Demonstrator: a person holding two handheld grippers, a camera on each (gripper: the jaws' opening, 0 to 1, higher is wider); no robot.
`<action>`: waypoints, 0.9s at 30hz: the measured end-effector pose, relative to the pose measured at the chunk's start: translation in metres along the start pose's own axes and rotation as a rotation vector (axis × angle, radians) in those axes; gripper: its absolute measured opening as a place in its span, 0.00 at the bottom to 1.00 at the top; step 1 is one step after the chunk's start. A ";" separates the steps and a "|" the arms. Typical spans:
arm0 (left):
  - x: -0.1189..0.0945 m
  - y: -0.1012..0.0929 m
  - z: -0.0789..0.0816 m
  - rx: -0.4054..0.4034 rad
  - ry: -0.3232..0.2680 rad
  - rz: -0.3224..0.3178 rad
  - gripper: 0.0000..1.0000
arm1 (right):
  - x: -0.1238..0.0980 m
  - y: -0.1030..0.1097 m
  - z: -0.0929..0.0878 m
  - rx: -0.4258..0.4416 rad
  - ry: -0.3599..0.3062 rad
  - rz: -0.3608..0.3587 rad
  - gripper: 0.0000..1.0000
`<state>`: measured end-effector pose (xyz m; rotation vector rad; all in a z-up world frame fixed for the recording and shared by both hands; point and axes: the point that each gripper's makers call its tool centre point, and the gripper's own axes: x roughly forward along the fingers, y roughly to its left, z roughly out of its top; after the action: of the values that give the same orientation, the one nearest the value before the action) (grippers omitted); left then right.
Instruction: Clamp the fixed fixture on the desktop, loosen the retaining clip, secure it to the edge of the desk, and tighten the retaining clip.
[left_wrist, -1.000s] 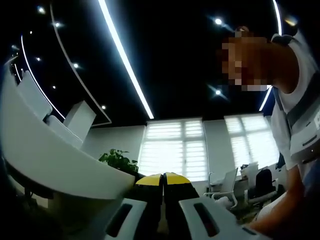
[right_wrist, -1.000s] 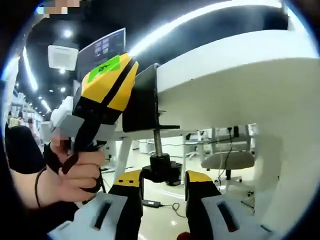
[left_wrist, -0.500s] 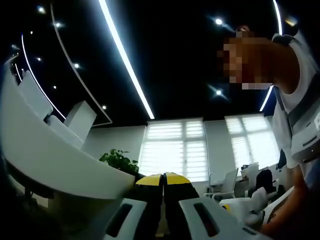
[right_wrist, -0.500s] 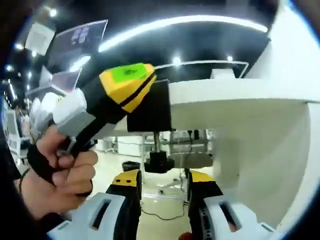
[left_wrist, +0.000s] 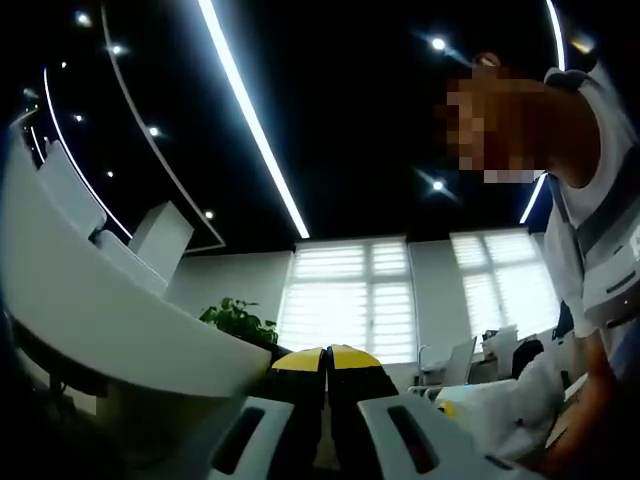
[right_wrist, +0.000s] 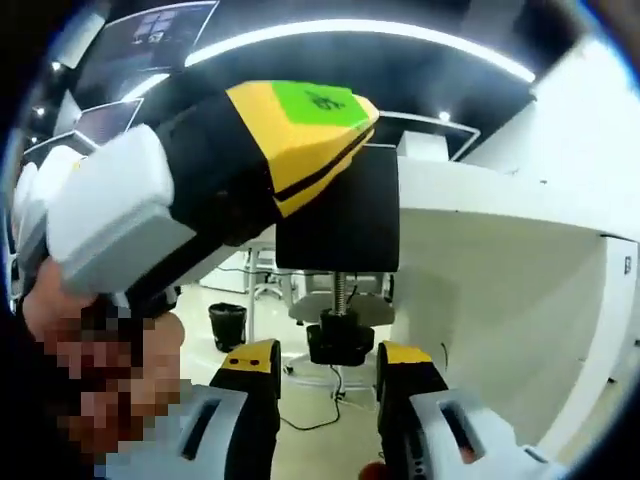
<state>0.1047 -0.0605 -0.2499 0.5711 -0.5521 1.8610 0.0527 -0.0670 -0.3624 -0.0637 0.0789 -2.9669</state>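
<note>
The right gripper (right_wrist: 330, 365) has swung in under the desk (right_wrist: 500, 250), so the knob (right_wrist: 340, 342) on the clamp's (right_wrist: 338, 220) screw, which sat higher and further ahead a second ago, now lies just ahead of its jaws, which stand apart and not yet on it. The left gripper (right_wrist: 300, 130), its jaws together, holds the clamp at the desk edge just above, and its own view has barely shifted. I judge that the clamp is seated and that tightening the knob comes next.
</note>
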 end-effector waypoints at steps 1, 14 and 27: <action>0.000 0.000 0.000 0.001 0.000 0.000 0.02 | 0.001 0.001 -0.001 0.006 0.001 0.007 0.36; 0.000 0.000 0.001 -0.004 -0.007 0.002 0.02 | 0.003 0.003 -0.004 0.031 -0.010 0.067 0.23; -0.001 0.000 0.000 0.003 -0.004 0.001 0.02 | 0.008 0.015 -0.002 0.007 -0.058 0.275 0.20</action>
<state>0.1047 -0.0611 -0.2505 0.5769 -0.5524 1.8627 0.0469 -0.0830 -0.3648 -0.1274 0.0642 -2.6879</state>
